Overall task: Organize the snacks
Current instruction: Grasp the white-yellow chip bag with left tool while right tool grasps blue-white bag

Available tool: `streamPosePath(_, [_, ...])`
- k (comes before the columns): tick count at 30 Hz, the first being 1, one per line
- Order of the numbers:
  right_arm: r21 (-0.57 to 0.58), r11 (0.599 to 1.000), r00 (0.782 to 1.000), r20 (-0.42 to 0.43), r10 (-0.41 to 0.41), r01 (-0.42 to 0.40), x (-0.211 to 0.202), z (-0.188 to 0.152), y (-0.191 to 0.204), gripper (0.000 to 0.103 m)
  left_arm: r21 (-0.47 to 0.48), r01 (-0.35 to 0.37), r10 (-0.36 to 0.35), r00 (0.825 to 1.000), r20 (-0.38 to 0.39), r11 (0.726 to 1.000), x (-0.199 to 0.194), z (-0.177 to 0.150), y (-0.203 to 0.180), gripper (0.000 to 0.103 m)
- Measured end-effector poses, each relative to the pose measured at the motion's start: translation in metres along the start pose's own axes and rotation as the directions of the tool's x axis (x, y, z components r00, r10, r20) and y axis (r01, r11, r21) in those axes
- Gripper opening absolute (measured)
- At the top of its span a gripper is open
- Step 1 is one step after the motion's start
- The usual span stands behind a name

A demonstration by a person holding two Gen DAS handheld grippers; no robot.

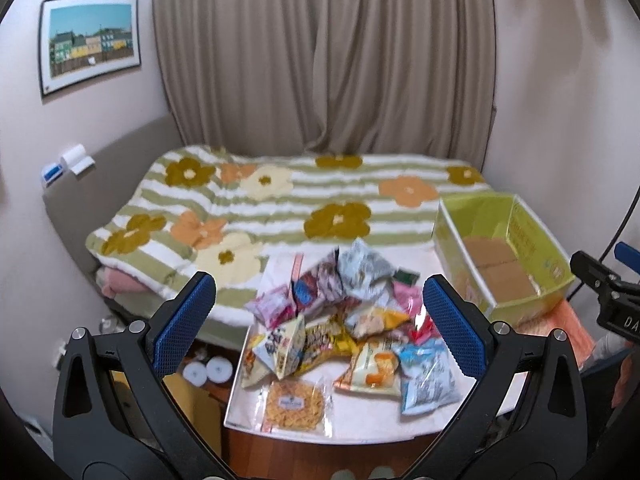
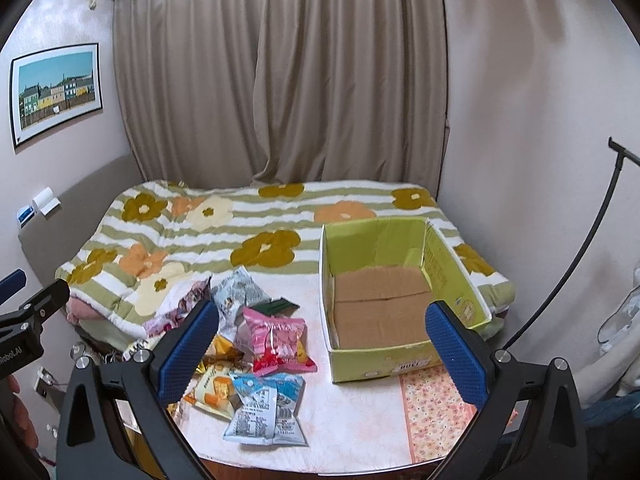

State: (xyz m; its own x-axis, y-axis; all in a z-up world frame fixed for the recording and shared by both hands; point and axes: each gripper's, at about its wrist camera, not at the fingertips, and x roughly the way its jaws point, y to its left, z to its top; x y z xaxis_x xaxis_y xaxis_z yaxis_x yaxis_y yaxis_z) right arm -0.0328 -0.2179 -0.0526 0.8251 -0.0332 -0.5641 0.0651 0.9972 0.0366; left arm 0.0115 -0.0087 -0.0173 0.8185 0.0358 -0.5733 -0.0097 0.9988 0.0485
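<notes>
A heap of snack packets (image 1: 340, 320) lies on a white table (image 1: 360, 420), seen in both views. A clear bag of yellow snacks (image 1: 295, 404) sits at the near edge. A pink packet (image 2: 276, 340) and a blue-white packet (image 2: 266, 408) lie nearest the green cardboard box (image 2: 400, 300), which stands open and empty at the table's right. My left gripper (image 1: 320, 320) hovers open above the heap, holding nothing. My right gripper (image 2: 322, 344) is open too, between the heap and the box, with nothing in it.
A bed with a flowered, striped quilt (image 1: 280, 208) runs behind the table, with beige curtains (image 1: 320, 60) beyond. A floral mat (image 2: 436, 412) lies on the table in front of the box. A black cable (image 2: 580, 256) hangs at the right wall.
</notes>
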Motion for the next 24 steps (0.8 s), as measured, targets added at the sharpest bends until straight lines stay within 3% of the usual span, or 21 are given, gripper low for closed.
streamPosePath(5, [0.016, 0.996, 0.988, -0.127, 0.087, -0.086, 0.039, -0.025, -0.006, 0.103, 0.002, 0.012, -0.012, 0.992, -0.125, 1.000, 0.037, -0.025, -0.002, 0.103])
streamPosePath(10, [0.047, 0.986, 0.955, -0.245, 0.167, -0.160, 0.080, -0.050, -0.014, 0.103, 0.016, 0.040, -0.035, 0.970, -0.241, 0.999, 0.078, -0.055, -0.001, 0.103])
streamPosePath(18, [0.199, 0.953, 0.859, -0.421, 0.292, -0.227, 0.141, -0.090, -0.014, 0.103, 0.045, 0.122, -0.100, 0.935, -0.339, 0.991, 0.142, -0.064, -0.018, 0.103])
streamPosePath(24, [0.265, 0.939, 0.791, -0.514, 0.331, -0.220, 0.180, -0.111, -0.003, 0.103, 0.089, 0.210, -0.154, 0.892, -0.424, 0.974, 0.195, -0.061, -0.044, 0.103])
